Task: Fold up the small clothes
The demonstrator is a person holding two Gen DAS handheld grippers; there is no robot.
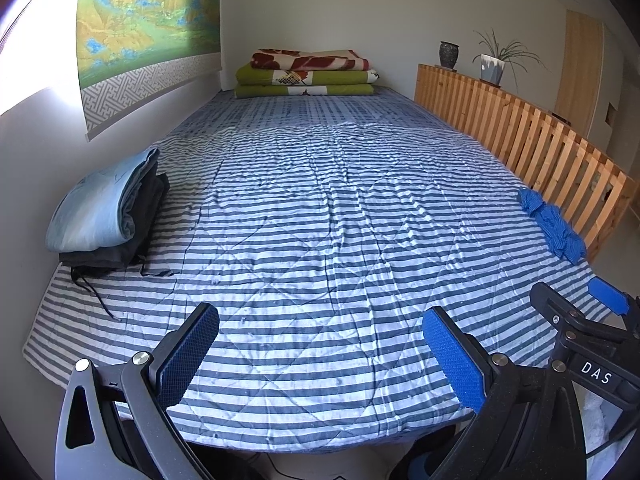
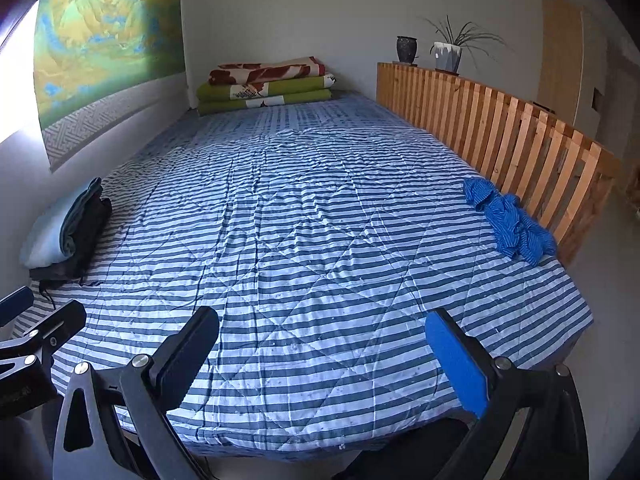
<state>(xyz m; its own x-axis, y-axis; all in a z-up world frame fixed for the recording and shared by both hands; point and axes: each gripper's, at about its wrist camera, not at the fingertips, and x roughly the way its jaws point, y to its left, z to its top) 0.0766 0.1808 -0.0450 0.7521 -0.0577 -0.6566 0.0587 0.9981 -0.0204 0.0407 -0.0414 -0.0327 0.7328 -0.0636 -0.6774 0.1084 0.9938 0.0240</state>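
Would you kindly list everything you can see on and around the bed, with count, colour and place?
Crumpled garment: one, blue striped, right edge of bed by the rail.
Folded clothes: one stack, light blue on dark grey, left edge by the wall.
Folded blankets: one stack, green under red-and-cream, far end of bed.
Quilt: one, blue-and-white striped, covering the bed.
Slatted rail: one, wooden, along the right side.
Vase: one, dark, on the rail.
Potted plant: one, pale pot, beside the vase.
Wall hanging: one, green-yellow landscape, left wall.
Left gripper: open, empty.
Right gripper: open, empty.
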